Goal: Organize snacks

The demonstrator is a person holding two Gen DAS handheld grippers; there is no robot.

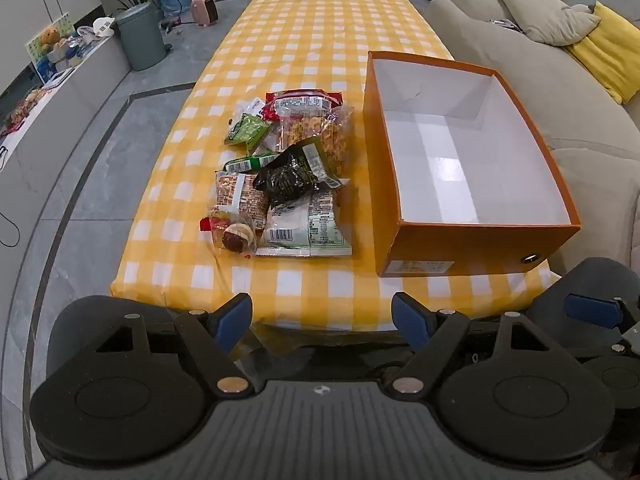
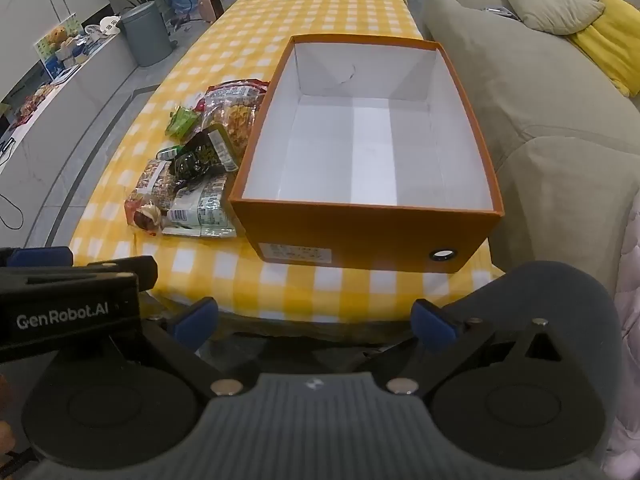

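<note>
Checked tablecloth (image 2: 280, 292) backs "GenRobot.AI" on the left gripper (image 1: 322, 322) (snack labels unreadable).

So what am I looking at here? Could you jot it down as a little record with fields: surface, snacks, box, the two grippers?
surface: table under a yellow-and-white checked cloth
snacks: pile of snack packets lying on the cloth, left of the box
top of pile: black packet
box: orange cardboard box, white inside, nothing in it
left gripper: open, holding nothing, at the table's near edge
right gripper: open, holding nothing
surroundings: beige sofa beside the table
</note>
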